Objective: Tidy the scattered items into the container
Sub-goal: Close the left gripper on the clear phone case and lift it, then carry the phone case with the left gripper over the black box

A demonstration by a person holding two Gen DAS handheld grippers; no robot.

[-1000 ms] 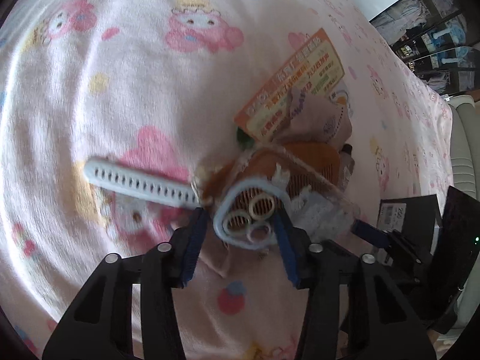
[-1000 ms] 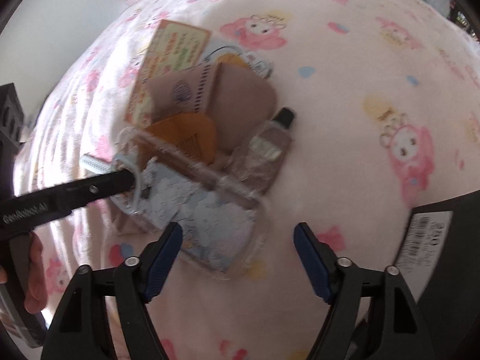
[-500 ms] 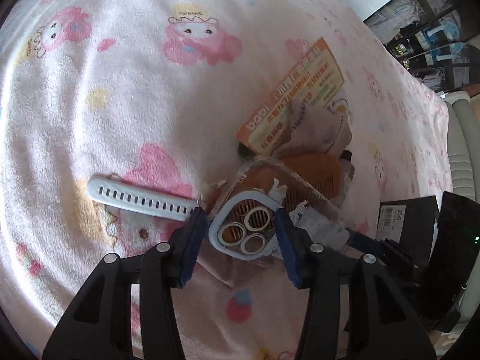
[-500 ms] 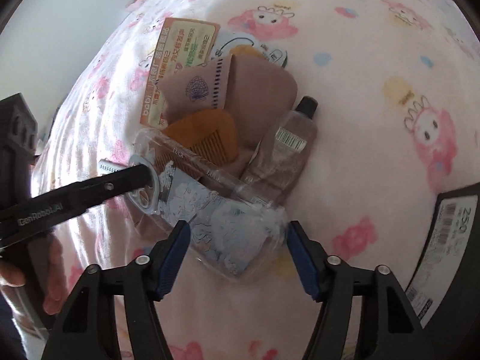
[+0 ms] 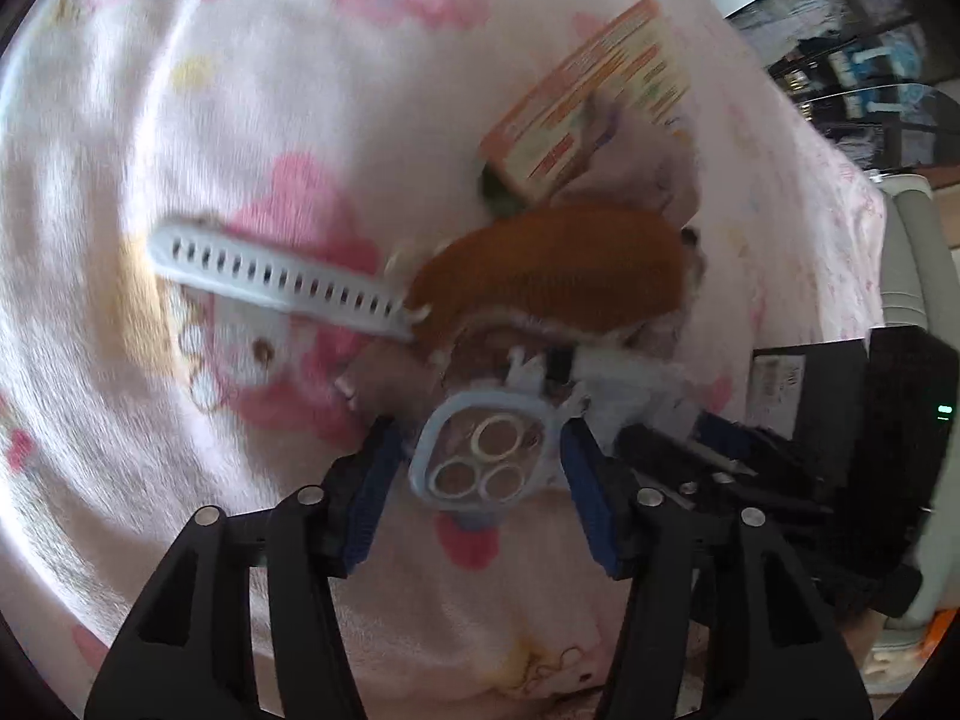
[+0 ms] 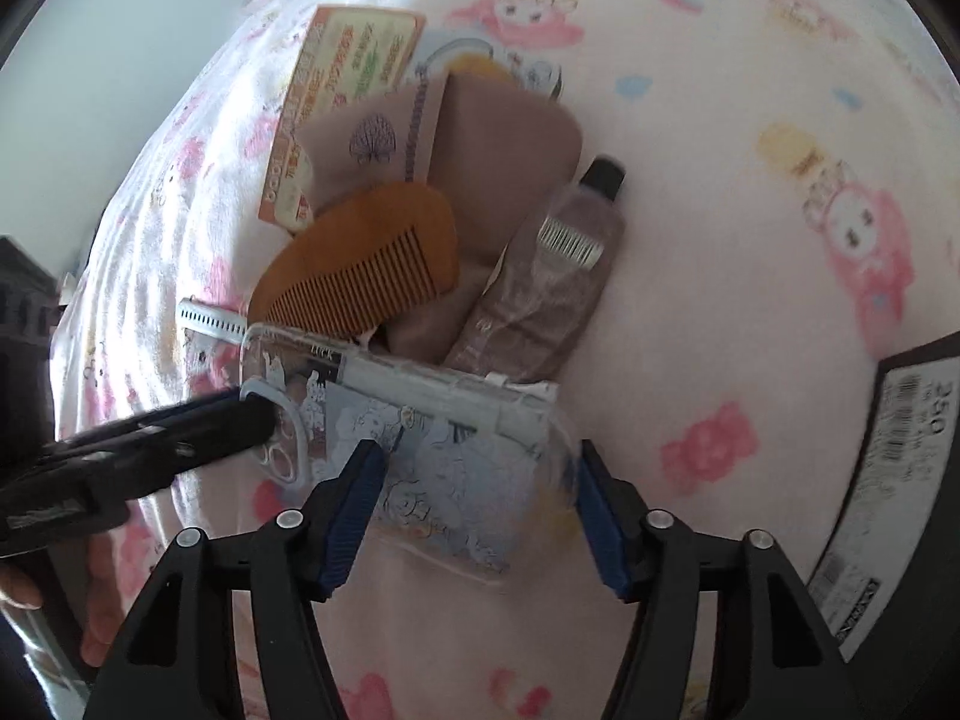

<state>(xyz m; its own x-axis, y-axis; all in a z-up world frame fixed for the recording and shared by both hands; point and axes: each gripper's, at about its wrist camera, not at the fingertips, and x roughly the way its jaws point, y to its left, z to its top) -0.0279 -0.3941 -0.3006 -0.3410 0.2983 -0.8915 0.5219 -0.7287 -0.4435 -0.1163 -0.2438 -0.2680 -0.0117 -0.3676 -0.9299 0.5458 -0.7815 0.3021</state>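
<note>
A clear phone case (image 6: 444,450) with a cartoon print and a light-blue camera ring lies on the pink blanket. My left gripper (image 5: 480,468) has its jaws around the camera-ring end (image 5: 486,459) and holds it. My right gripper (image 6: 477,480) is open, its jaws on either side of the case's other end. Behind the case lie an orange wooden comb (image 6: 366,258), a small bottle with a black cap (image 6: 540,288), a brown pouch (image 6: 504,138), an orange card (image 6: 342,90) and a white perforated strap (image 5: 270,276).
A black box with a barcode label (image 6: 900,468) stands at the right. The cartoon-print blanket (image 6: 750,180) covers the whole surface. A white wall lies beyond the blanket's far left edge in the right wrist view.
My left gripper has pulled the phone case's camera end toward itself and off the comb. My right gripper has moved in, so its jaws now flank the case's other end.
</note>
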